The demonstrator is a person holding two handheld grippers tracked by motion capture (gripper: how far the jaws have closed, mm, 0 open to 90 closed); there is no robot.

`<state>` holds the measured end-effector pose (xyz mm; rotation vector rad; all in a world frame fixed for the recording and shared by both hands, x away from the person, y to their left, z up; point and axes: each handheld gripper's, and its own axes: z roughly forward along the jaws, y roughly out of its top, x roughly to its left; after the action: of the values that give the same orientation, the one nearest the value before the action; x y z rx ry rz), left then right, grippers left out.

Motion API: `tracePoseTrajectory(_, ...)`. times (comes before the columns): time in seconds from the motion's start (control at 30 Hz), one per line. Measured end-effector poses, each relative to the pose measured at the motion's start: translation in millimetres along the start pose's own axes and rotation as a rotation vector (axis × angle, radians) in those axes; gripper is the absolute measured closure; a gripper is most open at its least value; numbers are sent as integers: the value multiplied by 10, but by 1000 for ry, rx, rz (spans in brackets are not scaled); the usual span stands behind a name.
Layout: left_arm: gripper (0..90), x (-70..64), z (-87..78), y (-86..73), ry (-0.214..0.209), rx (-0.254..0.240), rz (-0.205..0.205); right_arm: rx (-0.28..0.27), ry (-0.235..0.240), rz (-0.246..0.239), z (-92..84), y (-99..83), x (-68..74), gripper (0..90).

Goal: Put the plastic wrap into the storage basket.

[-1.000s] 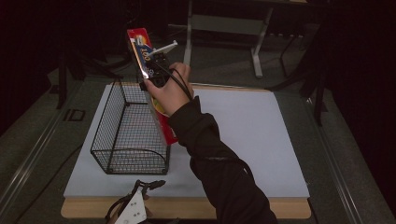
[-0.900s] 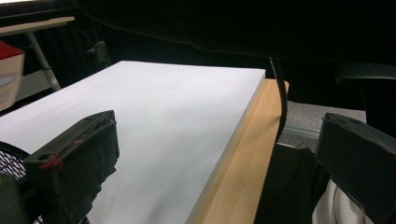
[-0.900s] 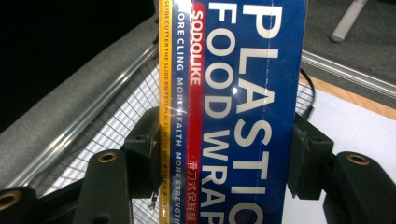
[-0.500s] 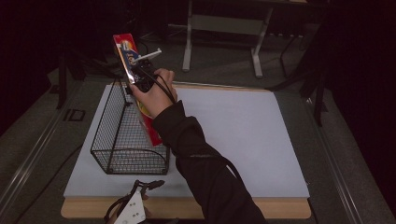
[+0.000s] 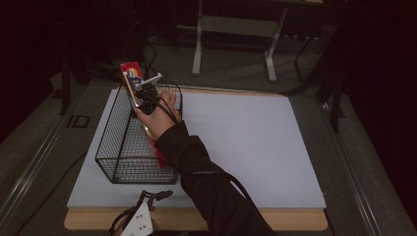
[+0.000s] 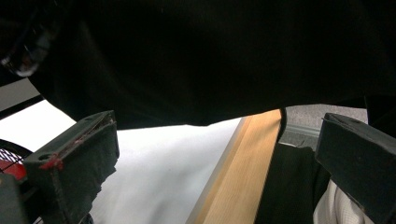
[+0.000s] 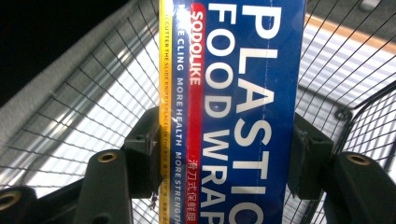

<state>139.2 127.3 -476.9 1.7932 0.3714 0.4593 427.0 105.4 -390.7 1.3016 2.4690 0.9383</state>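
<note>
Black wire basket (image 5: 133, 147) sits at the table's (image 5: 246, 147) left in the high view; the right gripper (image 5: 142, 93) holds a long plastic wrap box (image 5: 131, 73) slanted over it, one end poking above the far rim. Left gripper (image 5: 140, 219) waits at the near edge.

Left gripper view: jaws spread, nothing between.

Right gripper view: jaws pinch the box (image 7: 233, 112) above mesh (image 7: 84, 107). Lowering and letting go looks next.

Box (image 7: 233, 112) reads "SODOLIKE PLASTIC FOOD WRAP".
</note>
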Motion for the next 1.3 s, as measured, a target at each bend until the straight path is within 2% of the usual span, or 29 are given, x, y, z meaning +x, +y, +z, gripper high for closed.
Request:
tracePoseTrajectory(0.1,1,-2,-1,0,1,-1,1,14,2,-8,42,-22,-1,397)
tracePoseTrajectory(0.3,1,-4,-1,-1,-1,-1,0,60,-4,13,133,-63,-6,396)
tracePoseTrajectory(0.43,1,-8,0,1,4,0,1,90,12,14,207,-102,-8,394)
tracePoseTrajectory(0.57,1,-5,-2,1,4,0,-1,109,-16,8,291,-139,-7,394)
tracePoseTrajectory(0.6,1,-8,-2,1,3,0,0,137,-8,26,340,-155,-26,395)
tracePoseTrajectory(0.67,1,-9,-1,1,1,0,0,153,-9,23,392,-180,-35,394)
tracePoseTrajectory(0.83,1,-4,-4,0,1,0,-2,161,-11,32,452,-190,-52,393)
tracePoseTrajectory(1.3,1,-7,5,0,-1,5,-1,166,1,8,525,-215,-39,383)
